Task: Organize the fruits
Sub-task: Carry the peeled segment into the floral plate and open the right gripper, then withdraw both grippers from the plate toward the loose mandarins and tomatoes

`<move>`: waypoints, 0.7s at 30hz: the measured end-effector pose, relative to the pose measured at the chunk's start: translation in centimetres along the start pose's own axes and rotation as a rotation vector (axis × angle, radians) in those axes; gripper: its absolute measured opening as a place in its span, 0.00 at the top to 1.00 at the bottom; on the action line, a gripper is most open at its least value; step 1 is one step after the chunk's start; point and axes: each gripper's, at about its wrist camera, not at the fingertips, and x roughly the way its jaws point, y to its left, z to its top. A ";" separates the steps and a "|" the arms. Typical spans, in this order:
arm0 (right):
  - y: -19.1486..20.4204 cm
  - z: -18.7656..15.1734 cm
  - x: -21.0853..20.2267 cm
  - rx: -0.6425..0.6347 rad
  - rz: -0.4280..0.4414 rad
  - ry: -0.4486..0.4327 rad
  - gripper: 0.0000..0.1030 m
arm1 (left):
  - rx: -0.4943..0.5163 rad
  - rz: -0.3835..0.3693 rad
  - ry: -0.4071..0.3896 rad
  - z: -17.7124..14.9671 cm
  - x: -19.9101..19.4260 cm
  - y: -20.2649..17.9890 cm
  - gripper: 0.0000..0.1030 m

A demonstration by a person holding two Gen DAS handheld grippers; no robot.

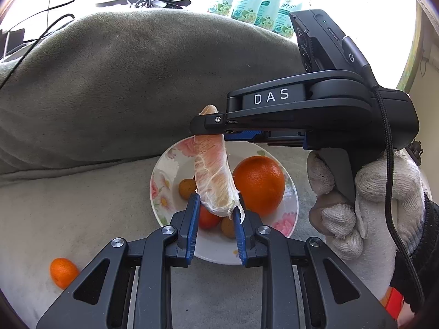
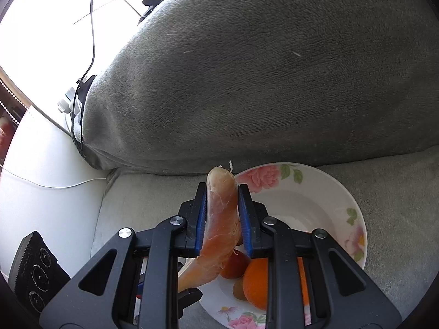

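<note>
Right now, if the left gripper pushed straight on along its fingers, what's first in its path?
Likely the right gripper, which clamps the far end of the peeled pinkish pomelo segment that the left gripper holds over the white floral plate. Beyond that is the grey plush cushion; depth is unclear.

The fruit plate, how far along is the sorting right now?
Done: the orange, a small red fruit and two small brownish fruits already sit in the floral plate.
In hand: both the left gripper and right gripper are shut on a peeled pomelo segment above the plate.
Left: a small orange fruit still lies on the grey cushion.
</note>
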 end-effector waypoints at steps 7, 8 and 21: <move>0.3 -0.1 -0.1 -0.001 -0.016 -0.005 0.78 | 0.009 0.001 0.005 0.3 0.3 0.0 0.79; 0.4 -0.2 -0.1 -0.002 -0.019 -0.006 0.78 | 0.012 0.000 0.007 0.3 0.5 -0.1 0.79; 1.1 0.0 -1.6 -0.027 -0.084 -0.051 0.54 | 0.029 0.004 -0.010 0.4 -0.4 -0.8 0.62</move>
